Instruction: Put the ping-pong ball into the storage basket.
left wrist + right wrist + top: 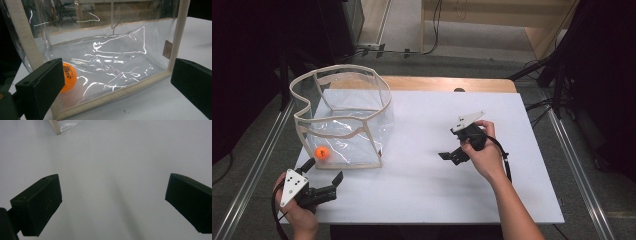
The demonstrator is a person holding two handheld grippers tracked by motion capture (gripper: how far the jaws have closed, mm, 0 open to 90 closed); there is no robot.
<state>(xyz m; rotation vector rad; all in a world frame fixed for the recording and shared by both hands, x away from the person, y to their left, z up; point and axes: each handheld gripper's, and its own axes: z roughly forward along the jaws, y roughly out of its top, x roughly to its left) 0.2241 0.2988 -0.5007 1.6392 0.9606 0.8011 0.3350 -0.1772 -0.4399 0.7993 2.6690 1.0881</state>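
A clear plastic bag (343, 117) with beige fabric trim stands open on the left of the white table (427, 190). An orange ball (321, 152) lies inside it at its near left corner. My left gripper (323, 171) is open just in front of that corner, with nothing between its jaws. In the left gripper view the gripper (117, 80) faces the bag's near wall (115, 65), and the ball (69, 77) shows through the plastic beside the left jaw. My right gripper (450, 146) is open over the bare middle of the table, also seen as gripper (113, 192).
The bag's near corner (58, 127) shows at the top of the right gripper view. A wooden table edge (447, 83) runs behind the white surface. Metal rails (259, 160) flank both sides, and cables (412, 50) lie on the floor beyond.
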